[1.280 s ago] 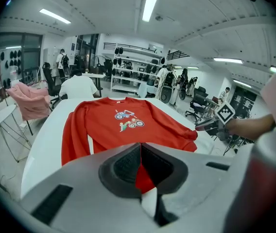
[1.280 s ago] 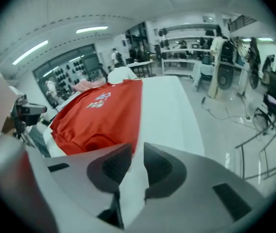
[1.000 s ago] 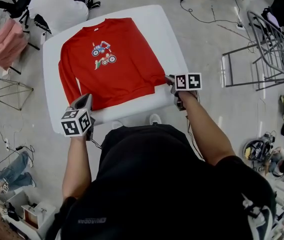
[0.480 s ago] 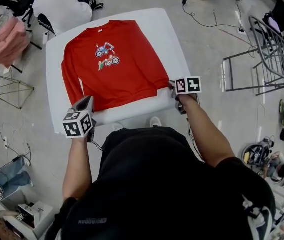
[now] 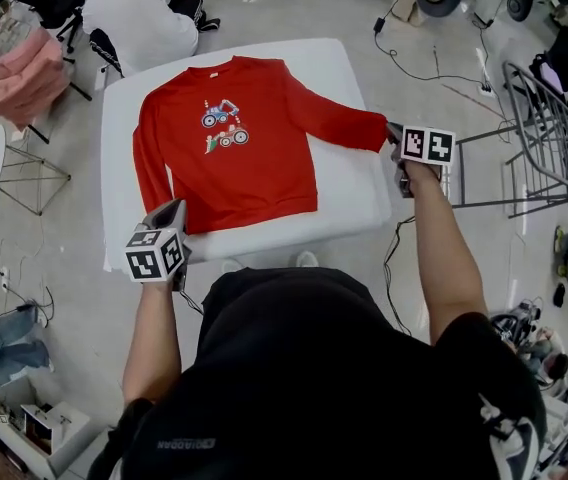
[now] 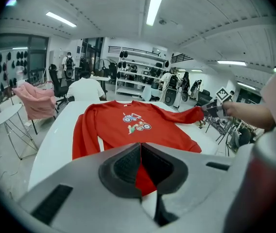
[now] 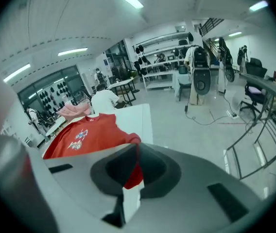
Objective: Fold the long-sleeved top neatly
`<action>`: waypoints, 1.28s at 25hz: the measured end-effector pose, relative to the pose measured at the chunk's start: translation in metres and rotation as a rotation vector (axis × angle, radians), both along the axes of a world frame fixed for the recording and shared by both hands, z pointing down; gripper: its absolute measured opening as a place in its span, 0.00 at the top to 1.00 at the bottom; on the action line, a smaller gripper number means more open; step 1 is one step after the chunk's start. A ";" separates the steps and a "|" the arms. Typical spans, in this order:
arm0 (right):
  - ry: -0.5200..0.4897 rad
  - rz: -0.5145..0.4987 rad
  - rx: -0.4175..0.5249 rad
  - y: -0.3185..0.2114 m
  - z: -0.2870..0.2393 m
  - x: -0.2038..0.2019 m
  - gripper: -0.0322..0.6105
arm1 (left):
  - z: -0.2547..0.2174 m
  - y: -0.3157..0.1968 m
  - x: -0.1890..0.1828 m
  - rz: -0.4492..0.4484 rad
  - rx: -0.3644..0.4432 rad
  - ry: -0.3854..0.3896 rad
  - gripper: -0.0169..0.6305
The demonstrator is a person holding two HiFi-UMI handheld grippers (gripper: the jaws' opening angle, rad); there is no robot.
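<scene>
Item under inspection: we find a red long-sleeved top (image 5: 239, 173) lying face up and flat on the white desk (image 5: 349, 198), directly ahead of and between the two grippers.
Print: a small vehicle print (image 5: 222, 128) sits on the chest, on the far side of the left gripper.
Left gripper (image 5: 168, 212): its jaws are pressed together on the corner of the hem (image 5: 204, 220). In the left gripper view we see red cloth pinched between the pads.
Right gripper (image 5: 395, 136): it is clamped on the cuff (image 5: 377, 128) of one sleeve. Its jaws have just been closing, and in the right gripper view red cloth sits between them.
Stretched sleeve (image 5: 334, 118): it runs straight out from the shoulder to the right gripper. The cuff is held at the desk's edge on that side.
Other sleeve (image 5: 147, 168): it lies down along the body of the top, just beyond the left gripper's tip.
Hem line: from the left gripper it runs across the desk towards the right gripper's side, and we see it lying flat.
Surroundings: a seated person in white (image 5: 139, 18) is beyond the far edge of the desk. A pink garment (image 5: 19, 68) is outside the left gripper, and a metal rack (image 5: 539, 133) is outside the right gripper.
</scene>
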State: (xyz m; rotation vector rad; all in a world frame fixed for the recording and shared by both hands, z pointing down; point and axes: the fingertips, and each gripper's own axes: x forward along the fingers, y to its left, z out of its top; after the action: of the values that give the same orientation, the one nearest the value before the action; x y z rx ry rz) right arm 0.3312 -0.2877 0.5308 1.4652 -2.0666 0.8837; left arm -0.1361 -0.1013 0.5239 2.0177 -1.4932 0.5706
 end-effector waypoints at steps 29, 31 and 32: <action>0.110 -0.727 0.022 -0.076 -0.238 -0.211 0.92 | -0.008 0.005 -0.051 -0.087 0.034 0.031 0.96; 0.031 -0.764 0.008 -0.067 -0.239 -0.247 0.92 | -0.007 0.008 -0.058 -0.098 0.037 0.036 0.96; 0.002 -0.773 0.009 -0.065 -0.238 -0.264 0.92 | -0.007 0.009 -0.063 -0.104 0.038 0.038 0.96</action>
State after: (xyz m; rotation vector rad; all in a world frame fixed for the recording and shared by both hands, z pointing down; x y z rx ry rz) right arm 0.0672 -0.3527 0.2928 0.5528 -2.3448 0.5424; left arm -0.1988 -0.0927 0.5173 1.9554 -1.5867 0.4623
